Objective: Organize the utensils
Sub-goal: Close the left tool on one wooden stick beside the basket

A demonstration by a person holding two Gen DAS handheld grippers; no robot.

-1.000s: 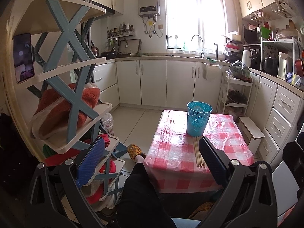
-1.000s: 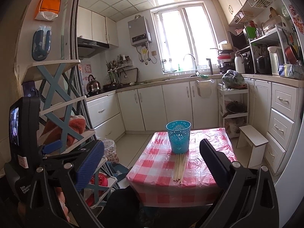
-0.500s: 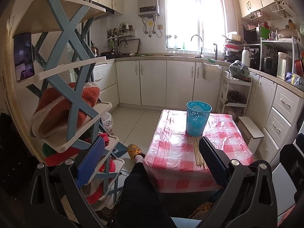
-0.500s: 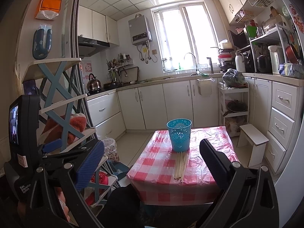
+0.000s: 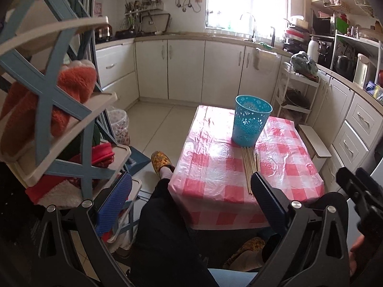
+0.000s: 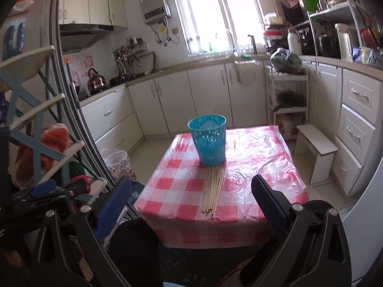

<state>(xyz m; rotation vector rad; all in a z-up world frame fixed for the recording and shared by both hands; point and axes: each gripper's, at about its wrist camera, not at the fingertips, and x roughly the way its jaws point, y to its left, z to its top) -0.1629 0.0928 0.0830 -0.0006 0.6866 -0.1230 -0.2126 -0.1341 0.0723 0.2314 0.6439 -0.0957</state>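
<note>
In the left wrist view, the left claw (image 5: 189, 192) hangs level, spread wide and empty, short of the counter (image 5: 210, 174). Chopsticks (image 5: 250, 166) lie at 6 o'clock of the blue cup (image 5: 251, 124).

In the right wrist view, the right claw (image 6: 191, 195) is equally wide apart, empty, facing the chopsticks (image 6: 213, 189).

The right gripper (image 6: 191, 203) hangs wide open and empty, short of the low table under its red-and-white checked plastic cloth (image 6: 251, 167). Between and beyond its fingers lies a bundle of thin pale wooden sticks (image 6: 213, 189). Their far ends touch a perforated turquoise plastic cup (image 6: 208, 143) standing upright.
</note>
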